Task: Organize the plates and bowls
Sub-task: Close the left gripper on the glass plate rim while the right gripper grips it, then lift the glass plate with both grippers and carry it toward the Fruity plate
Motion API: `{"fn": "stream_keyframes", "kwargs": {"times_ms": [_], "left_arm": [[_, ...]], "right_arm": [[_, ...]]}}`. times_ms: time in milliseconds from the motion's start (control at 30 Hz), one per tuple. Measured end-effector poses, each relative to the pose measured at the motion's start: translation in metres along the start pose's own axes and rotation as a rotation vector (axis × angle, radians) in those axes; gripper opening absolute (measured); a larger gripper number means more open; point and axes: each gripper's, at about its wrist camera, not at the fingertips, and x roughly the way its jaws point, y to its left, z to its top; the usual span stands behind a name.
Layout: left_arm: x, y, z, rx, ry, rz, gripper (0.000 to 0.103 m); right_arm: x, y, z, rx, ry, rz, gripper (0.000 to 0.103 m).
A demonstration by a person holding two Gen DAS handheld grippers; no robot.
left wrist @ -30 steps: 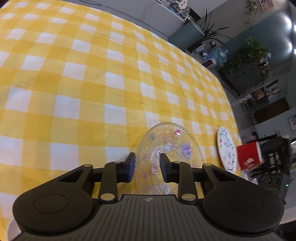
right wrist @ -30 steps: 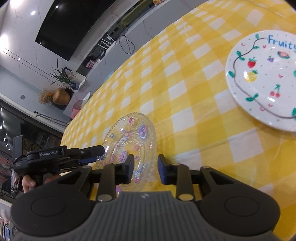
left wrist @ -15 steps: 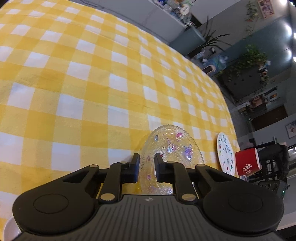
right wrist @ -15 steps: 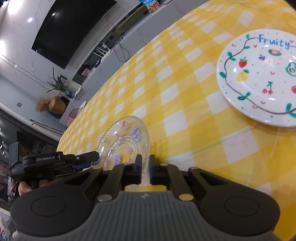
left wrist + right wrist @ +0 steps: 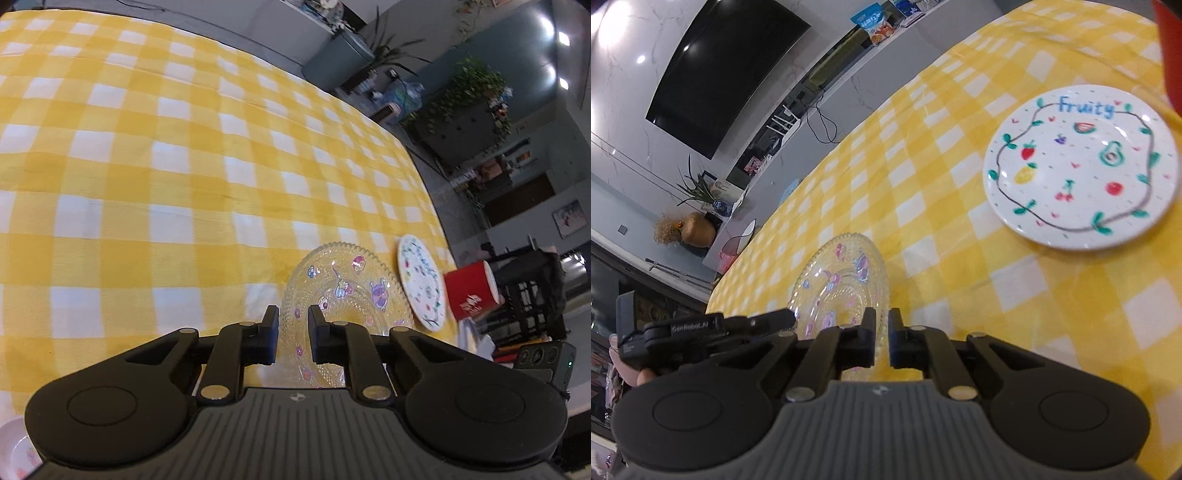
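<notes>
A clear glass plate (image 5: pixel 347 291) with beaded rim and pastel cartoon figures sits over the yellow checked tablecloth (image 5: pixel 147 166). My left gripper (image 5: pixel 293 334) is shut on its near rim, the glass edge showing between the pads. From the opposite side my right gripper (image 5: pixel 882 341) is shut on the same glass plate (image 5: pixel 842 280), jaws almost together on the thin edge. In the right wrist view the left gripper (image 5: pixel 783 318) bites the plate's left rim. A white plate (image 5: pixel 1078 166) lettered "Fruity" lies flat to the right.
A red cup (image 5: pixel 471 291) stands beyond the white plate (image 5: pixel 421 280) by the table's right edge. A small white dish (image 5: pixel 16 450) peeks in at the lower left. The cloth stretches far to the back and left. A hand (image 5: pixel 628 369) holds the left tool.
Both grippers narrowed from open onto the glass plate's rim. The right gripper then shifted with it, and the white plate now sits more fully in its view.
</notes>
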Motion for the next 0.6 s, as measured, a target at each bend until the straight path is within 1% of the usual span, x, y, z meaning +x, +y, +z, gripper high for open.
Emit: {"fn": "stream_keyframes", "kwargs": {"times_ms": [67, 167, 300, 400, 467, 533, 600], "left_arm": [[-0.002, -0.003, 0.002, 0.013, 0.008, -0.021, 0.018], [-0.003, -0.01, 0.005, 0.026, 0.028, -0.031, 0.018], [0.003, -0.021, 0.013, 0.063, 0.073, -0.061, 0.018], [0.015, -0.031, 0.016, 0.109, 0.125, -0.071, 0.018], [0.026, -0.031, 0.018, 0.107, 0.154, -0.098, 0.018], [0.035, -0.028, 0.018, 0.096, 0.187, -0.126, 0.018], [0.044, -0.029, 0.017, 0.132, 0.238, -0.121, 0.018]], "right_arm": [[-0.008, 0.004, -0.003, -0.008, -0.005, -0.01, 0.005], [-0.017, 0.009, -0.009, -0.016, -0.008, -0.024, 0.005], [-0.027, 0.002, -0.017, 0.033, 0.001, -0.03, 0.005], [-0.037, -0.003, -0.022, 0.06, -0.004, -0.046, 0.005], [-0.044, -0.004, -0.025, 0.056, -0.013, -0.064, 0.005], [-0.05, -0.007, -0.027, 0.084, -0.005, -0.076, 0.005], [-0.055, -0.009, -0.031, 0.098, 0.003, -0.076, 0.005]]}}
